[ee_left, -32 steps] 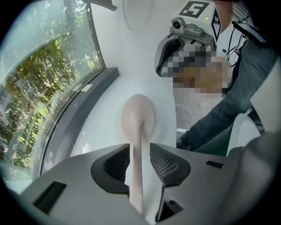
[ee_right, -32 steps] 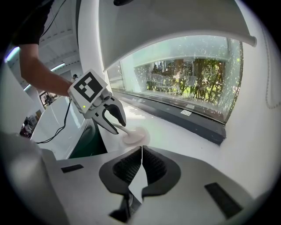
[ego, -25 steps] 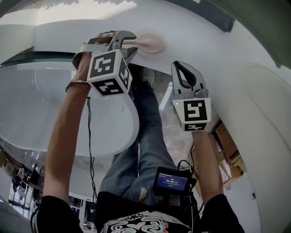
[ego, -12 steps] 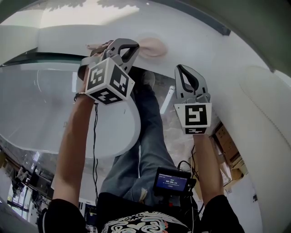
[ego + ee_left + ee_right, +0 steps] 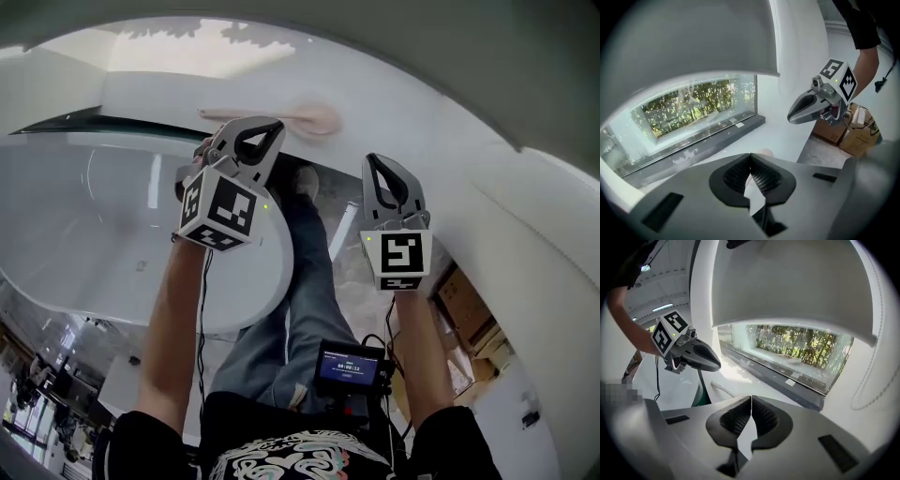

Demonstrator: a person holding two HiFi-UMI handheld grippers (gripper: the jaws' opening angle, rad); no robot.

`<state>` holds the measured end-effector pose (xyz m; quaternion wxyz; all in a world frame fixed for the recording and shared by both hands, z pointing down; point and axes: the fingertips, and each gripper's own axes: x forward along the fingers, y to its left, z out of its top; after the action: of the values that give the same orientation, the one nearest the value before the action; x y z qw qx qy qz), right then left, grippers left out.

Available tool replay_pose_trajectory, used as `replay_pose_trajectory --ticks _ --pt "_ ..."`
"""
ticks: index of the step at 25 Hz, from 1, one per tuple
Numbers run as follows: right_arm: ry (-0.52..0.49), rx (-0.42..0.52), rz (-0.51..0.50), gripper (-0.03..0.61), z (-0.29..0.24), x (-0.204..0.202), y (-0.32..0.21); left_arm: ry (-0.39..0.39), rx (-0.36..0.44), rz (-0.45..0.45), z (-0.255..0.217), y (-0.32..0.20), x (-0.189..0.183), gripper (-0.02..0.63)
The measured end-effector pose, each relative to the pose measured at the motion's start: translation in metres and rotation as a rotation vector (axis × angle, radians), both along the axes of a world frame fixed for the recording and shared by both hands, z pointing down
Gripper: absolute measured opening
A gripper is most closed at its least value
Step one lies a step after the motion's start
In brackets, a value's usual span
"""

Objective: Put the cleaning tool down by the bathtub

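The cleaning tool (image 5: 311, 118), a long pale handle with a round pinkish head, lies on the white ledge (image 5: 403, 112) beyond the bathtub (image 5: 103, 216). My left gripper (image 5: 259, 127) hovers just short of the handle, shut, with nothing between its jaws. In the left gripper view the shut jaw tips (image 5: 750, 157) hide most of the tool; only a bit of its pink head (image 5: 765, 153) shows past them. My right gripper (image 5: 381, 165) hangs to the right over the floor, shut and empty. From the right gripper view the tool's handle (image 5: 719, 388) lies on the ledge below the left gripper (image 5: 704, 359).
A low window (image 5: 693, 110) with a dark sill runs along the ledge's far side. Cardboard boxes (image 5: 855, 133) stand on the floor to the right. The person's legs (image 5: 300, 281) stand between tub and wall, with a small screen device (image 5: 349, 366) at the waist.
The left gripper has come off the tool's handle, shut, rolled and risen toward the camera. The tool stays on the ledge. The right gripper has risen too.
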<state>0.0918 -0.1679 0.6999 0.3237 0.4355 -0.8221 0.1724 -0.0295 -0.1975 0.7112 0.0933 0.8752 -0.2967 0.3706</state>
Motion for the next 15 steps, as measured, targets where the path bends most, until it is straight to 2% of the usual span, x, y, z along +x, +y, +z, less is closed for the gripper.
replay_pose_trajectory --ticks 11,15 --pt "0.009 0.085 0.013 0.028 -0.114 -0.014 0.021 0.151 0.150 -0.200 -0.130 0.025 -0.034 0.017" --pt "0.017 0.150 0.067 0.028 -0.162 -0.008 0.029 0.189 0.231 -0.257 -0.186 0.033 -0.048 0.017"
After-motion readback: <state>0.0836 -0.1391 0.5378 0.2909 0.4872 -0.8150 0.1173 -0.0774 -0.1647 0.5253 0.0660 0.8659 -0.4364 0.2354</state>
